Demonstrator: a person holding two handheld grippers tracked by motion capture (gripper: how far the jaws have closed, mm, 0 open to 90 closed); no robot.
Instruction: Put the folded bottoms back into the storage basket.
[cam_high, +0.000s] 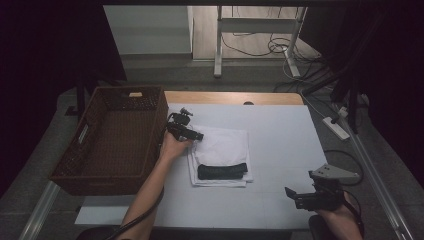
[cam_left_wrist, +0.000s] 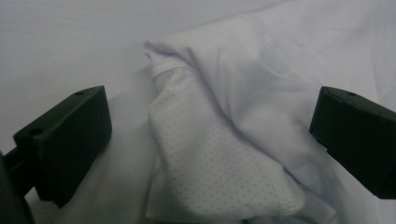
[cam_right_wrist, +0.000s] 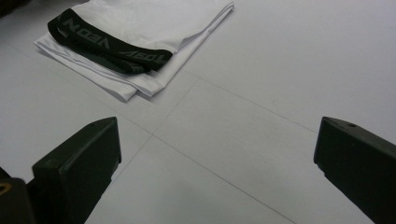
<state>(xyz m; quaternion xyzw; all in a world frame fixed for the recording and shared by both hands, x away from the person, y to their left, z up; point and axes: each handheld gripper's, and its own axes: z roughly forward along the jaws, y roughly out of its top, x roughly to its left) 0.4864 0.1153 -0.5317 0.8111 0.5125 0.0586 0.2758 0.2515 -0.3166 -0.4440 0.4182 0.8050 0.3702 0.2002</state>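
High view first: a folded white garment (cam_high: 222, 152) with a black waistband (cam_high: 222, 171) lies on the counter (cam_high: 285, 145), just to the right of the brown wicker basket (cam_high: 112, 137), which serves as the landmark for the whole scene. The left claw (cam_high: 197, 135) sits at the garment's corner nearest the basket, and in the left gripper view its jaws stand wide apart with a rumpled fold of the white fabric (cam_left_wrist: 224, 140) between them, nothing pinched yet. The right claw (cam_high: 292, 195) hovers well away from the basket, toward the person's side of the counter, its jaws also spread and holding nothing; in the right gripper view the garment (cam_right_wrist: 140, 32) lies some way ahead of it. I would judge the cloth light, soft and limp, with a thin perforated mesh layer showing, so it should sag and unfold if lifted by one point. The bunched corner between the left jaws looks a fair place to bite, taking all layers at once; the thicker waistband would probably give a firmer grip for the other claw.
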